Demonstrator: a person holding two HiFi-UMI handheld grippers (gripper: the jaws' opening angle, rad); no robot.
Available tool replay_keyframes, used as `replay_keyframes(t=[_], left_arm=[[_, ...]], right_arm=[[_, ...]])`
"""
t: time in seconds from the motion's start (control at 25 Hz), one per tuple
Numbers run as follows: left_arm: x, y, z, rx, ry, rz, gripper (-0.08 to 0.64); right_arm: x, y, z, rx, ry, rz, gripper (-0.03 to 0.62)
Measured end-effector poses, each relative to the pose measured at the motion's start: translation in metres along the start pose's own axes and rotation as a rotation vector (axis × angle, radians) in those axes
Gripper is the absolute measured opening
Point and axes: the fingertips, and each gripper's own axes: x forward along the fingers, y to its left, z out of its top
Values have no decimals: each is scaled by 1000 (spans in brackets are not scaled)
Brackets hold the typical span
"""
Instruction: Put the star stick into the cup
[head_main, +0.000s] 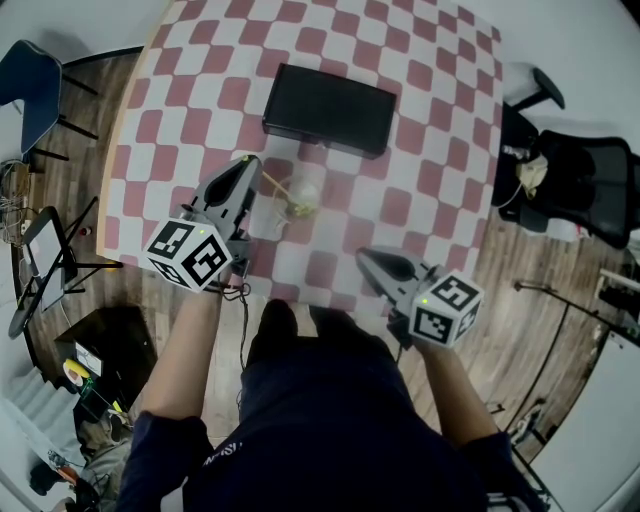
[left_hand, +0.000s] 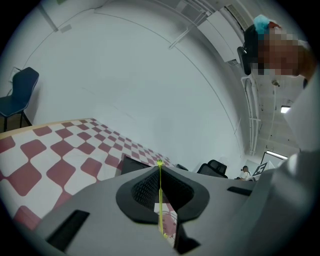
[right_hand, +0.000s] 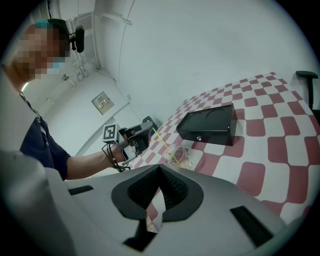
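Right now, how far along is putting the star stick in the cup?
Almost there. The left gripper is shut on the star stick, whose lower end already looks to be inside the clear cup on the checkered table. What is left: releasing the stick. The right gripper is shut on nothing, idle nearby.

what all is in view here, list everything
red-and-white checkered tablecloth: one, covers the table
flat black box: one, black, far middle of the cloth
clear plastic cup: one, see-through, in front of the box
thin yellow-green stick: one, slants down to the cup
blue chair: one, floor, far left
black office chair: one, floor, right
left claw: one, grey, shut on the stick
right claw: one, grey, shut, empty, near table edge
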Motion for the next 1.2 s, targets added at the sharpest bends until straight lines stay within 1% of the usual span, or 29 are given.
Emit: replay_keyframes(t=[0.2,0.6,0.76,1.2], left_arm=[[5,19,-2,-22,11,30,37],[8,34,-8,-22,52,32,42],[7,35,-10,-23,66,25,101],[-4,46,-17,-39,105,54,160]], right_arm=[[6,0,0,4,9,-3,15],[19,4,-1,11,24,0,15],[23,6,4,6,26,1,15],[30,10,8,-6,26,9,15]])
